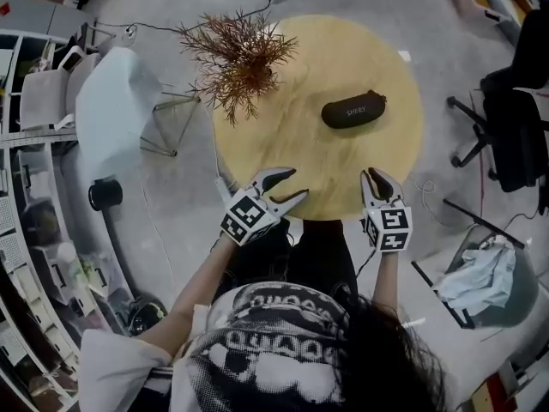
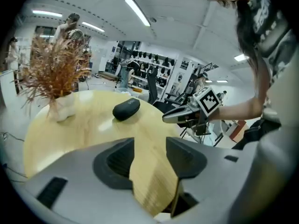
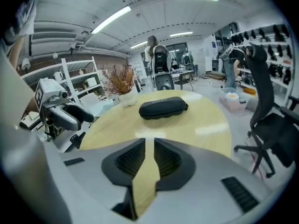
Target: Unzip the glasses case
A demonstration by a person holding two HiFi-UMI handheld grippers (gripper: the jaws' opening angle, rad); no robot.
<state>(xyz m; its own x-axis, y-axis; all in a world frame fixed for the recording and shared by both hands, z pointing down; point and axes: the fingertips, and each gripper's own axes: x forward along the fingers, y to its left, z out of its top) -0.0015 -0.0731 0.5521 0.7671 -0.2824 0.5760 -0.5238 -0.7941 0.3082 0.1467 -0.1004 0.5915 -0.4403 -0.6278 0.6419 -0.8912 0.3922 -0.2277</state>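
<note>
The black oval zipped glasses case (image 1: 353, 110) on the round pale wooden counter (image 1: 292, 157) bears one short pale word, too small to read; only black-and-white square markers show on the left claw (image 1: 298, 183) and right claw (image 1: 372, 175).

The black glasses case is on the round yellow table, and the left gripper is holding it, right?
Not quite. The glasses case does lie on the round table, but the left gripper is not holding it: its fingers are apart and empty, short of the case, as the left gripper view shows.
</note>
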